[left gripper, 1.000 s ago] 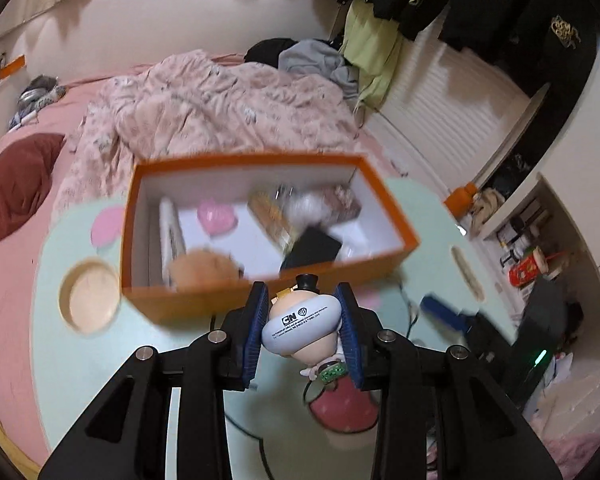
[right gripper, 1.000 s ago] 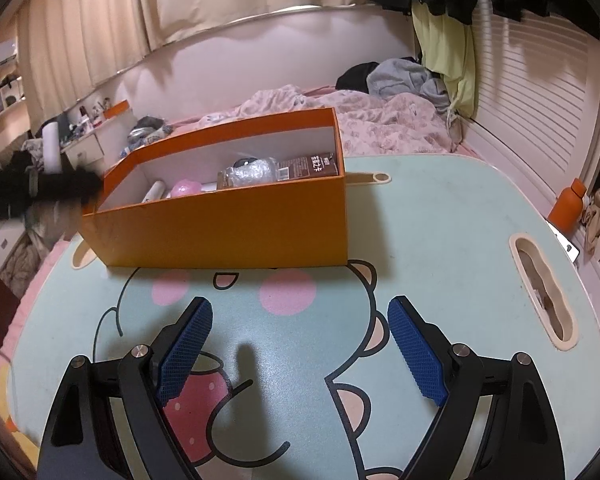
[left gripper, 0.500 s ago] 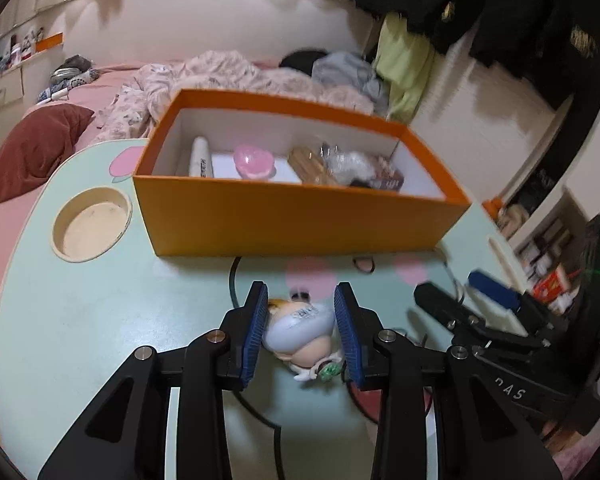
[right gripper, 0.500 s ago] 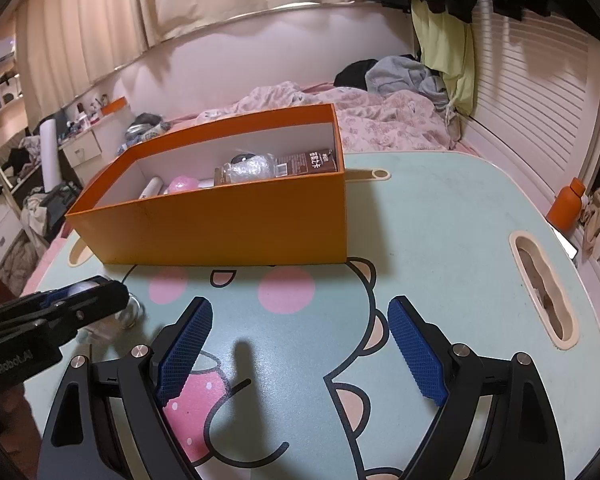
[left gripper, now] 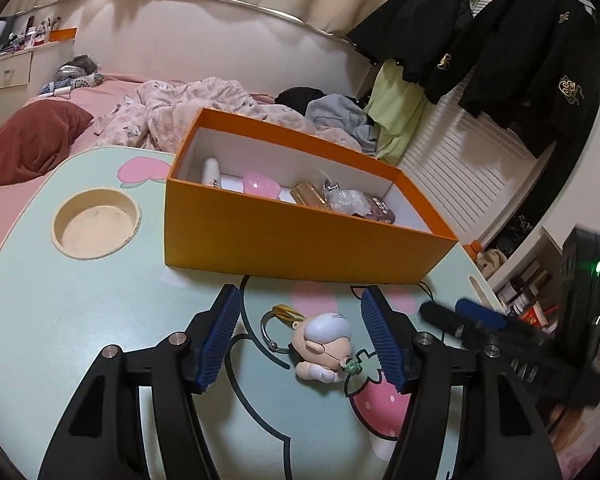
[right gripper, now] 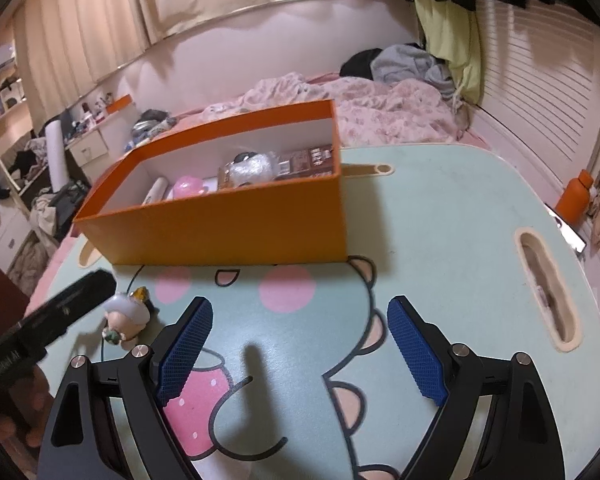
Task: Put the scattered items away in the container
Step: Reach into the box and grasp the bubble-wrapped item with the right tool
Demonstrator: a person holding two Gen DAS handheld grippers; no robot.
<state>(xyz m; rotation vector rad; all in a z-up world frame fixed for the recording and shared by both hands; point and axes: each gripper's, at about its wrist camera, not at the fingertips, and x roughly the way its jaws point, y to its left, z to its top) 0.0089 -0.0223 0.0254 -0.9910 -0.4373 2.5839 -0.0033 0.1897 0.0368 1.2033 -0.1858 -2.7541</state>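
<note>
An orange box stands on the mint cartoon table and holds several small items, among them a pink piece and a white tube. A small doll keychain with a metal ring lies on the table between the open fingers of my left gripper, touching neither. In the right wrist view the doll lies at the left beside the left gripper's finger, in front of the box. My right gripper is open and empty above the table.
A round recess lies in the table left of the box, a slot recess at the right. A bed with a crumpled blanket is behind. An orange bottle stands beyond the table's right edge.
My left gripper came down from above the box to the table, opened and let go of the doll keychain. The right gripper has barely moved.
</note>
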